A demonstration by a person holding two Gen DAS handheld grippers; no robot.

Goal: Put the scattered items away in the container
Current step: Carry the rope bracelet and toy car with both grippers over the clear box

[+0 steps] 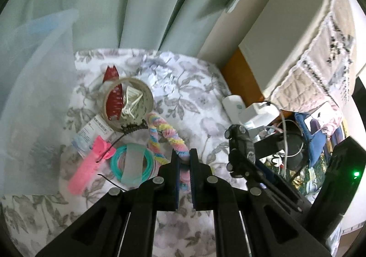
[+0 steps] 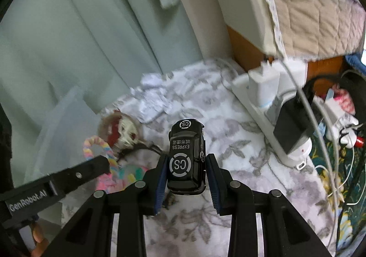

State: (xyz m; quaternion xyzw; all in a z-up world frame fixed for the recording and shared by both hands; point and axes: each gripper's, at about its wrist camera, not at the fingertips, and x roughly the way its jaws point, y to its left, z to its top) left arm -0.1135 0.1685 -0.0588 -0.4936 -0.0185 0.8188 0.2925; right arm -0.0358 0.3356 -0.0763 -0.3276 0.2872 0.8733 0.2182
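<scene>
Left wrist view: the left gripper (image 1: pixel 184 160) is pinching one end of the pastel braided loop (image 1: pixel 160 135), jaws pressed nearly together on it. The loop is trailing toward 11 o'clock, its far end lying close to the tape roll (image 1: pixel 128 105), which is ringing a red comb (image 1: pixel 113 96) and white clips. A black hair clip (image 1: pixel 133 128) is lying at the roll's 6 o'clock edge. At 9 o'clock from the jaws, teal hair rings (image 1: pixel 132 163) and a pink strip (image 1: pixel 87 170) are resting on the floral cloth (image 1: pixel 194 101). The translucent container (image 1: pixel 39 87) is standing at 9 o'clock of the whole pile.

Right wrist view: the right gripper (image 2: pixel 186 176) is clamping the black toy car (image 2: pixel 186 154) by its sides, nose pointing to 12 o'clock, apparently held above the cloth. The container wall (image 2: pixel 66 124) is showing at 9 o'clock. A power strip (image 2: pixel 263 105) with cables is lying at 2 o'clock.

Hazards, as judged from here:
- The loop may be dragging the black clip or the rings along, since they are lying against it.
- The car's glossy sides may be slipping if tilted.
- Both grippers may be colliding while heading to the container together.
</scene>
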